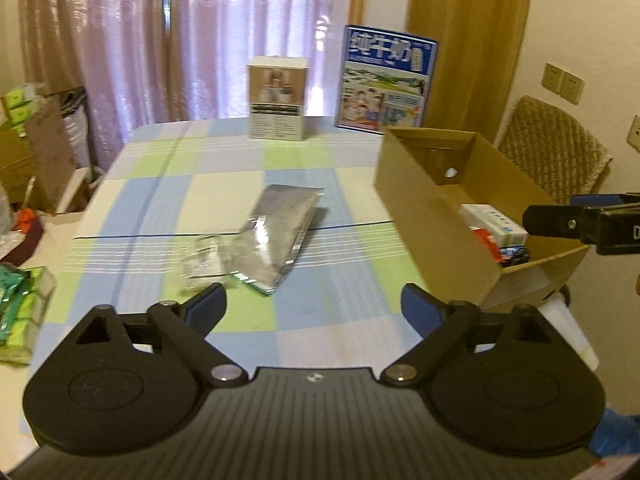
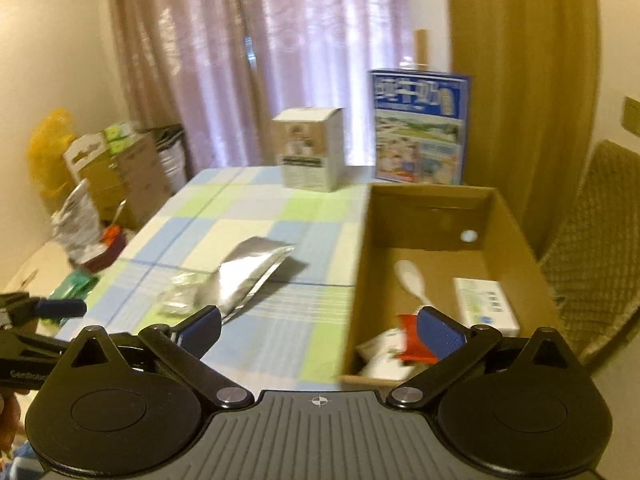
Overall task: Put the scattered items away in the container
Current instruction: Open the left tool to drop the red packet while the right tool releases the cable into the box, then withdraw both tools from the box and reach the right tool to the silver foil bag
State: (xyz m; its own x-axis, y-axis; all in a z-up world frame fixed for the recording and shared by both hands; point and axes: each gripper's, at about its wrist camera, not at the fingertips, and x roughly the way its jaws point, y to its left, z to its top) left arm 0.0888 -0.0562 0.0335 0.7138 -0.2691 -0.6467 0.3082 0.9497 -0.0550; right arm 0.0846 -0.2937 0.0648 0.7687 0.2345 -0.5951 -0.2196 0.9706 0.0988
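Left wrist view first: my left gripper (image 1: 314, 304) hangs over the checked tabletop (image 1: 160, 184) with its jaws spread wide and nothing between them. Just ahead of it lies the silver foil pouch (image 1: 276, 232), flat on the cloth, and touching its left edge is a small clear plastic packet (image 1: 200, 260) — too blurred for me to read. Off to the right sits the open cardboard box (image 1: 424, 208), and the tip of my other gripper pokes in above its near corner.

Right wrist view now — the right gripper (image 2: 320, 326) is released too, jaws fully apart and empty, its right finger over the box's near end. Inside the box I can see a white spoon (image 2: 410, 278), a white carton (image 2: 486, 308) against the right wall, something red (image 2: 408, 340) and a white packet (image 2: 384, 356) near the front. At the tabletop's far edge stand a small white box (image 2: 310, 148) and a blue milk carton case (image 2: 420, 128).
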